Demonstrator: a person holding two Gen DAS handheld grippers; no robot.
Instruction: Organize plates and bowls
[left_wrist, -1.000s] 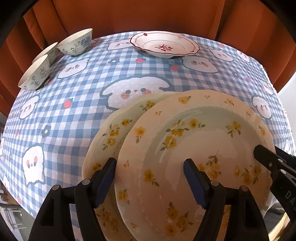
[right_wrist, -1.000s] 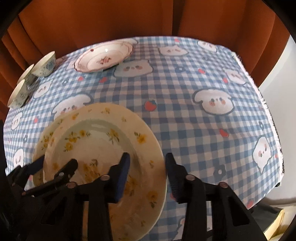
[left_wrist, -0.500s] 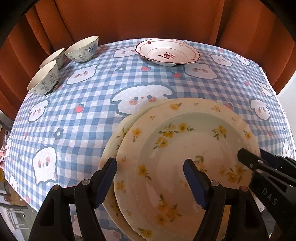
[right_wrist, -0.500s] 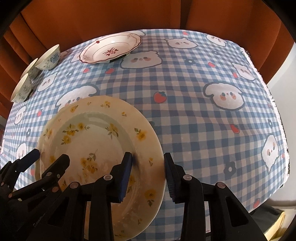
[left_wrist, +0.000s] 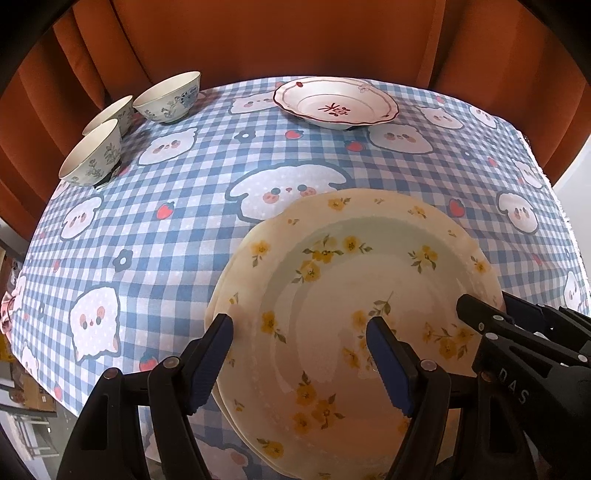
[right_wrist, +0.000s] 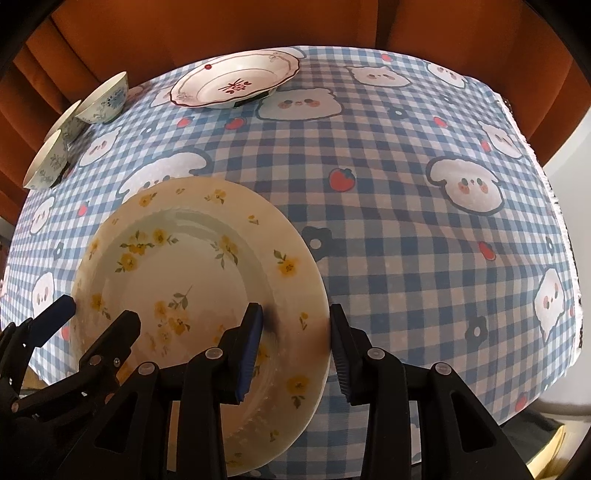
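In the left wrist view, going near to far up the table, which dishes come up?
Yellow-flowered plates, stacked → nearest bowl → middle bowl → far bowl → red-patterned plate.

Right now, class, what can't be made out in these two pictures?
- Lower plate, left wrist view: the upper yellow-flowered plate covers all but its left rim.
- Third bowl, right wrist view: mostly hidden between two bowls.
- Plate's near edge, both views: cut off behind the fingers.

Both tools, left (left_wrist: 299, 354) and right (right_wrist: 295, 347), angle downward, jaws parted.
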